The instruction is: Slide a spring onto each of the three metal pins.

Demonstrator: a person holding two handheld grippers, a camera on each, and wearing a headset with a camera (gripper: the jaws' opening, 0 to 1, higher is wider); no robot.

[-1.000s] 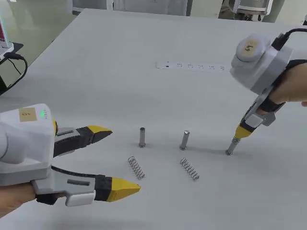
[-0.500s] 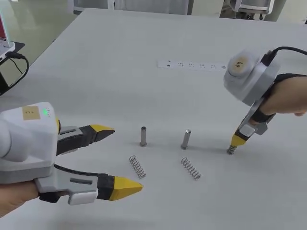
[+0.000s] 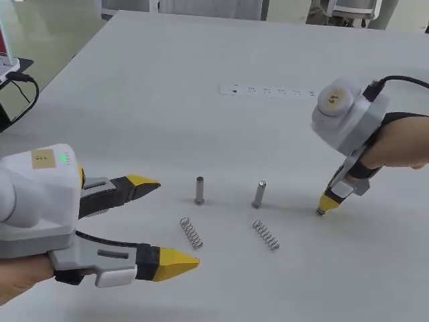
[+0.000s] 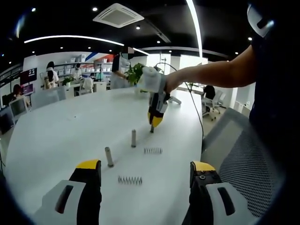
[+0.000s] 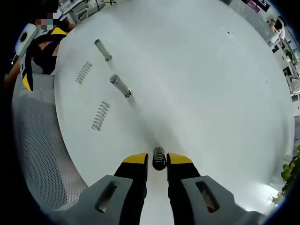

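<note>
Right gripper (image 3: 326,203) lower than before — clamps spring (image 5: 159,159); left gripper (image 3: 177,223) spread wide.

On the table (image 3: 167,100), one spring (image 3: 190,233) lies just below the left pin (image 3: 199,190), a second spring (image 3: 265,235) below the middle pin (image 3: 259,194); the power strip (image 3: 267,91) lies far above.

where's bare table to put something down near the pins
Widest bare patch: table between the power strip and the pins. Also bare: the near side, right of the loose springs, nearer than the right gripper. Crowded: from the open left gripper across springs and pins to the right gripper, shut on the third spring.
</note>
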